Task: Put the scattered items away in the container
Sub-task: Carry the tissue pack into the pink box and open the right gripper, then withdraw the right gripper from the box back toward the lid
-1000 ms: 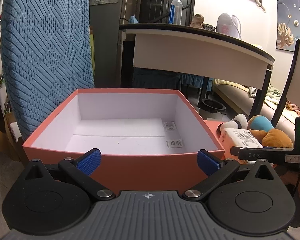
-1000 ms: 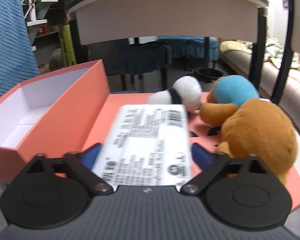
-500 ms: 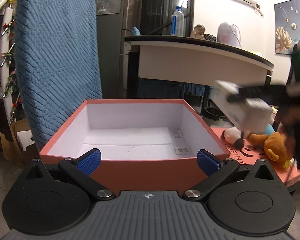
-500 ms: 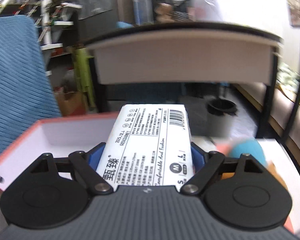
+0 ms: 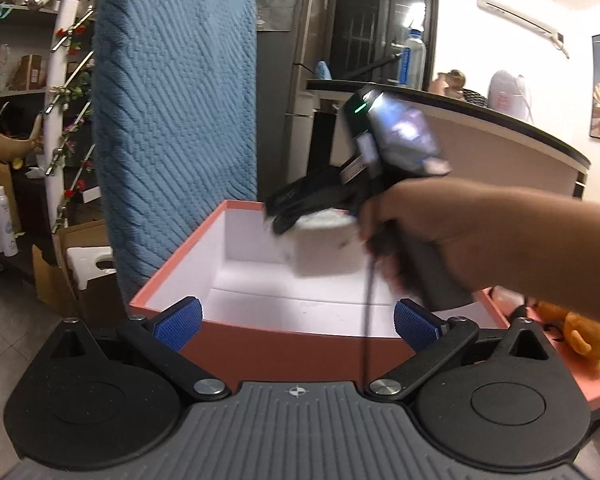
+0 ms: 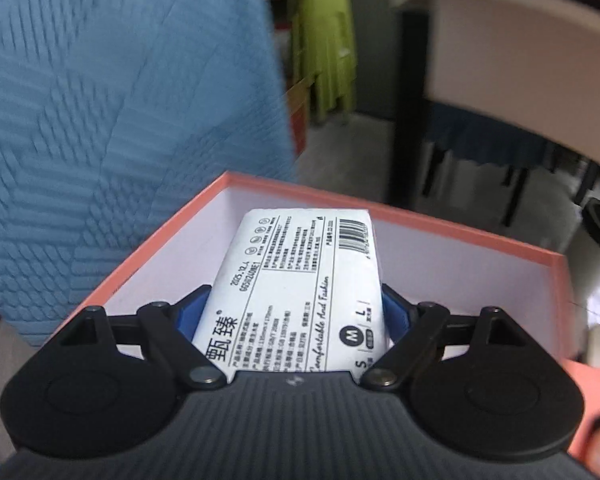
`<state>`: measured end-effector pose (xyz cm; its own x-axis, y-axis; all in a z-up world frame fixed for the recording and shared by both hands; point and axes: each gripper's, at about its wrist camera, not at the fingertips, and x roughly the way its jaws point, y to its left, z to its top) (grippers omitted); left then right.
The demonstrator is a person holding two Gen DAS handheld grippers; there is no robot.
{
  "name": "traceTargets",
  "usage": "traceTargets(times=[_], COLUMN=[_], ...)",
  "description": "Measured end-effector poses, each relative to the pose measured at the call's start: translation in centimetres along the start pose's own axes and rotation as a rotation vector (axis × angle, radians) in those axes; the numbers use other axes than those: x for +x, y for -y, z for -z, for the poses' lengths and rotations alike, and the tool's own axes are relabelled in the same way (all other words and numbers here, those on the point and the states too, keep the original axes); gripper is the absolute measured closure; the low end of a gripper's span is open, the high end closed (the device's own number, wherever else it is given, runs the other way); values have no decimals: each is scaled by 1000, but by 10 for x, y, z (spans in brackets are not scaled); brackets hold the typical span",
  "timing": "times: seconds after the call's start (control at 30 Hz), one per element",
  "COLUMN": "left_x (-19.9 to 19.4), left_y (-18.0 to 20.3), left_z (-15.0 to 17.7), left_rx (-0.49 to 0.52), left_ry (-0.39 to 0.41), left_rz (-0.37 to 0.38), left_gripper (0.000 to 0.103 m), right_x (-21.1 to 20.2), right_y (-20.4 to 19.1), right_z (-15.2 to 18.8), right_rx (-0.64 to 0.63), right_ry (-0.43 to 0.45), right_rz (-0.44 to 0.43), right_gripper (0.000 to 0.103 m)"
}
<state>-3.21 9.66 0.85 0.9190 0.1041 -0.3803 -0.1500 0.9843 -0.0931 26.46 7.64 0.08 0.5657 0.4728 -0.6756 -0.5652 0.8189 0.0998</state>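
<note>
An open salmon-pink box [image 5: 284, 350] with a white inside stands in front of my left gripper [image 5: 296, 320], which is open with nothing between its blue pads. My right gripper [image 6: 296, 312] is shut on a white printed packet [image 6: 300, 292] and holds it over the box's interior [image 6: 460, 280], tilted down toward the far wall. In the left wrist view the right gripper [image 5: 296, 216] and the packet [image 5: 324, 244] hang above the box, held by a person's hand [image 5: 440, 232]. An orange plush toy [image 5: 580, 332] lies right of the box.
A tall blue quilted cushion [image 5: 172, 120] stands behind the box on the left. A desk with a dark top [image 5: 500, 136] is at the back right. The pink lid or sheet [image 5: 588, 376] under the plush lies right of the box. Shelves and cartons [image 5: 48, 264] stand at far left.
My right gripper has carried the white packet left from beside the plush toys to above the open box and tilted it downward. The left gripper has stayed open in front of the box.
</note>
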Motion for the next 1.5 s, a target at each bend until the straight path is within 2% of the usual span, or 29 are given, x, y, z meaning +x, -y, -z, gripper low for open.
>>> traceTargets(times=[0.23, 0.4, 0.5, 0.57, 0.77, 1.03, 1.13, 1.5], left_x=[7, 11, 12, 9, 0, -10, -17, -12], left_y=[-16, -18, -15, -12, -2, 7, 14, 42], left_z=[-2, -4, -4, -4, -2, -3, -2, 0], left_rx=[-32, -42, -35, -21, 16, -9, 4, 21], left_ry=[-16, -21, -23, -4, 50, 117, 173, 175], left_rz=[-14, -16, -17, -31, -34, -5, -7, 46], left_gripper=[0, 0, 0, 0, 0, 0, 0, 0], right_x=[63, 83, 88, 86, 51, -30, -59, -188], right_y=[-20, -14, -10, -8, -5, 21, 36, 95], right_z=[11, 16, 17, 15, 4, 4, 13, 80], right_rx=[-81, -86, -69, -56, -61, -43, -24, 90], right_ry=[-50, -100, -135, -121, -33, 87, 139, 297], right_rz=[-20, -25, -57, -72, -60, 5, 47, 189], right_gripper=[18, 16, 8, 8, 8, 8, 8, 8])
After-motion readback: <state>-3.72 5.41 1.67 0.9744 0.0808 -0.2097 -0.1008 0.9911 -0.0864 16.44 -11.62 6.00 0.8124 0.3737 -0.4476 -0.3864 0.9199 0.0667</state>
